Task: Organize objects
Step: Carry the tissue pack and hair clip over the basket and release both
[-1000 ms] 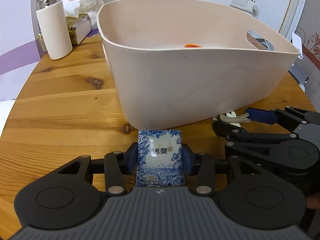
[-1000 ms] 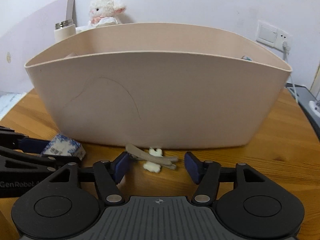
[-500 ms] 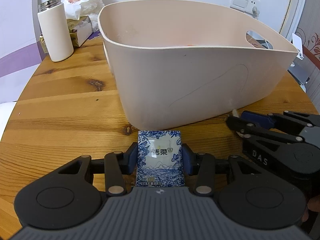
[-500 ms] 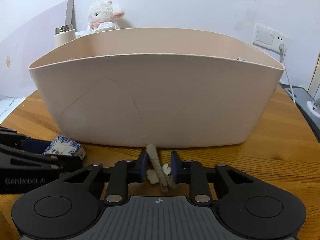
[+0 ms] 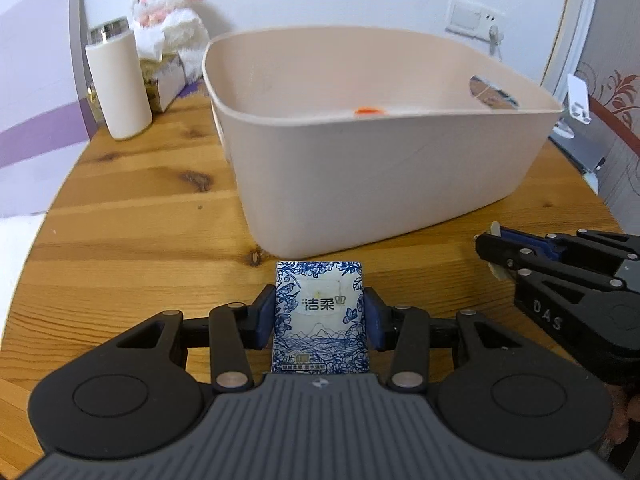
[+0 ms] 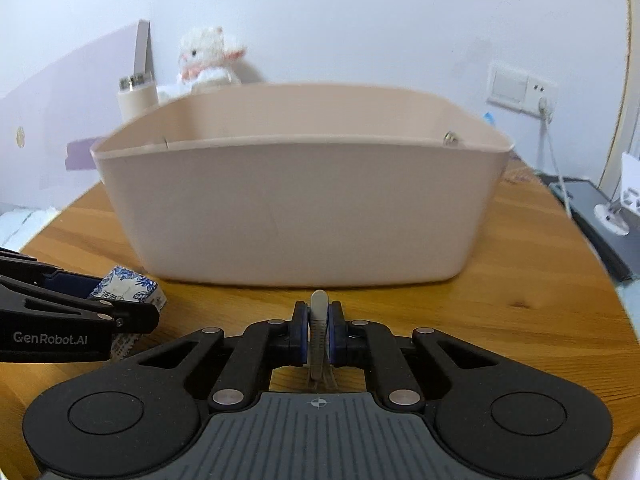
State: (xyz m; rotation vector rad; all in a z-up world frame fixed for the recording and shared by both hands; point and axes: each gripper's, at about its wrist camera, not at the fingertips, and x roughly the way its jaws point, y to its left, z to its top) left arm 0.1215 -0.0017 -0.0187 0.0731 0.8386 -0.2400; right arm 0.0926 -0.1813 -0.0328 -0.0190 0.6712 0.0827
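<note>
My left gripper [image 5: 320, 316] is shut on a blue-and-white tissue pack [image 5: 320, 320] and holds it above the wooden table, in front of the beige plastic basket [image 5: 380, 184]. My right gripper [image 6: 319, 330] is shut on a grey-beige hair clip [image 6: 319, 320] and holds it above the table before the basket [image 6: 300, 216]. In the left wrist view the right gripper [image 5: 494, 254] is at the right, with the clip's tip showing. In the right wrist view the left gripper [image 6: 116, 300] and the tissue pack [image 6: 128, 288] are at the left. A small orange thing [image 5: 370, 111] lies inside the basket.
A cream flask [image 5: 118, 88], a tissue box [image 5: 162, 76] and a white plush toy [image 5: 172, 12] stand at the table's back left. A wall socket [image 6: 520, 88] with a cable and a dark device [image 6: 600, 220] are at the right, past the table's edge.
My right gripper closed on the hair clip and lifted it off the table. Both grippers rose and drew back from the basket, the left one keeping the tissue pack.
</note>
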